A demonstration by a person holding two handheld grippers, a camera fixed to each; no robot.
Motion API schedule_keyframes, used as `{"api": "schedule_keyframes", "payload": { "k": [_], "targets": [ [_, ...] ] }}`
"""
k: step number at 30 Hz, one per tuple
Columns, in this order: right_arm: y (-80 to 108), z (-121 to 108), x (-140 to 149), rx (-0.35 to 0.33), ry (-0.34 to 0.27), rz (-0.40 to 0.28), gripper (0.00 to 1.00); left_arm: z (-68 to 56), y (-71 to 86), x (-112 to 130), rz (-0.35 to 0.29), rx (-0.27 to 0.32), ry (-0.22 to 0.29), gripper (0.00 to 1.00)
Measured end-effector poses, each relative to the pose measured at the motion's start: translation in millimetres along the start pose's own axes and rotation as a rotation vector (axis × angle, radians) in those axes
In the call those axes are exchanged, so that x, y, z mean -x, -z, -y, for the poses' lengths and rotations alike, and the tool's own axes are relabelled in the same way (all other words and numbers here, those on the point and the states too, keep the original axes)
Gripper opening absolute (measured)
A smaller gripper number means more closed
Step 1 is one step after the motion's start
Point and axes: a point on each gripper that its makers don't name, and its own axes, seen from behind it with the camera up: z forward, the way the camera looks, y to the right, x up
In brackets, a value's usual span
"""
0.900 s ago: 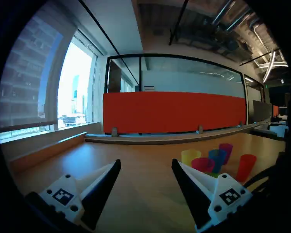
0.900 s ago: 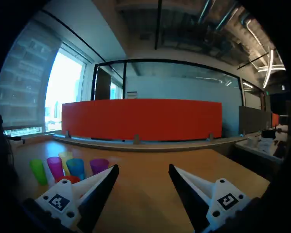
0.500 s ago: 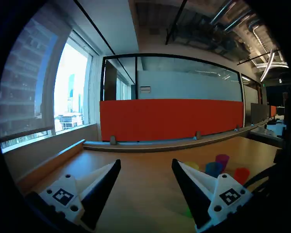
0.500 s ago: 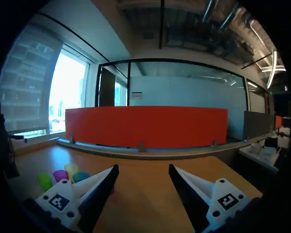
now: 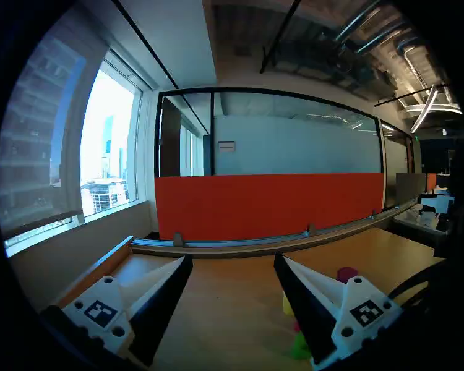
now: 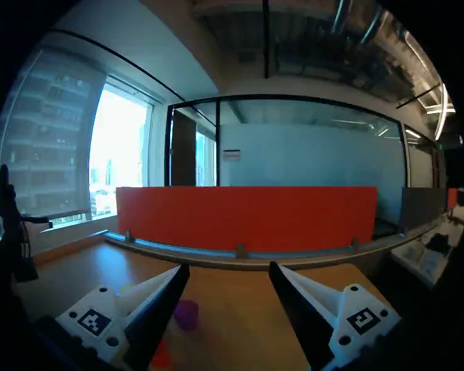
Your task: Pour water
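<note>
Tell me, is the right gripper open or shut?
Open. The right gripper has its fingers spread apart over the wooden table, holding nothing.

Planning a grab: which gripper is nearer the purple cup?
Right, likely. The purple cup sits beside the right gripper, at its left finger; from the left gripper it's farther.

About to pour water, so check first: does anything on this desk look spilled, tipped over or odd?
Nothing stands out. The wooden desk looks dry, and the purple cup seems upright. The other cups sit mostly hidden behind the jaws, so I cannot judge those.
</note>
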Motion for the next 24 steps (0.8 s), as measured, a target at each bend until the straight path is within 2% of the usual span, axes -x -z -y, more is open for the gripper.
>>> {"api": "schedule_keyframes", "payload": {
  "k": [4, 8, 14, 20, 24],
  "targets": [
    [-2.1, 6.0, -10.9, -0.026, -0.011, 0.005, 1.0, -4.8, -0.8, -14.7, -0.01, 0.031, 0.018, 0.98],
    [-4.7, 12.6, -10.9, -0.052, -0.015, 0.016, 1.0, -10.8, -0.8, -18.4, -0.012, 0.067, 0.036, 0.98],
    [-8.7, 24.6, -8.6, -0.115, 0.001, 0.023, 1.0, -24.1, 0.8, -26.6, -0.025, 0.146, 0.019, 0.98],
    [-10.7, 44.3, -14.7, -0.211, 0.032, 0.017, 1.0, -45.2, 4.1, -27.1, -0.01, 0.259, -0.001, 0.98],
    [-7.6, 64.0, -17.6, -0.3, 0.057, 0.021, 1.0, -64.7, 8.7, -29.7, -0.008, 0.35, -0.016, 0.98]
  ]
}}
